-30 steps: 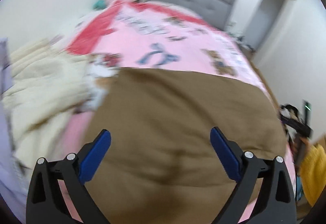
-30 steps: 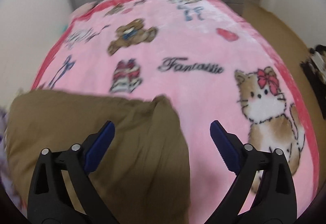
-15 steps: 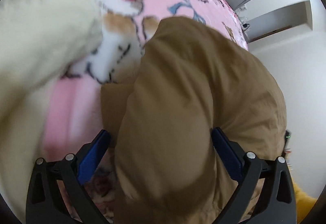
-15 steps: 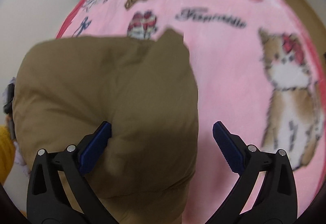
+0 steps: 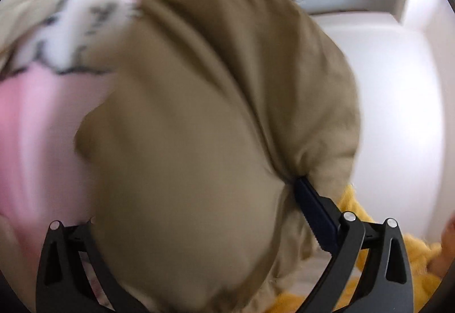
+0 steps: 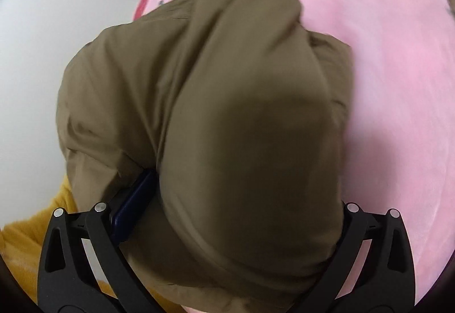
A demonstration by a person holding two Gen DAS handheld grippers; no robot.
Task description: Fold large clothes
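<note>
A folded brown garment (image 5: 199, 114) fills the left wrist view and bulges between the fingers of my left gripper (image 5: 196, 199). Its jaws stand wide apart, the left pad hidden under the cloth, the right blue pad (image 5: 312, 213) against a fold. In the right wrist view the same brown garment (image 6: 227, 114) lies between the wide-apart jaws of my right gripper (image 6: 239, 199). Its left blue pad (image 6: 133, 199) presses the cloth and the right pad is hidden. Both views are blurred.
The garment lies on a pink printed blanket (image 6: 398, 85) on the bed. A cream knit item (image 5: 25, 0) lies at upper left. A yellow garment (image 5: 398, 270) (image 6: 25, 242) sits below the brown one. White wall (image 5: 398, 99) is at right.
Both grippers have pushed down and forward into the brown garment. The cloth now fills the gap between each pair of fingers and hides one pad on each.
</note>
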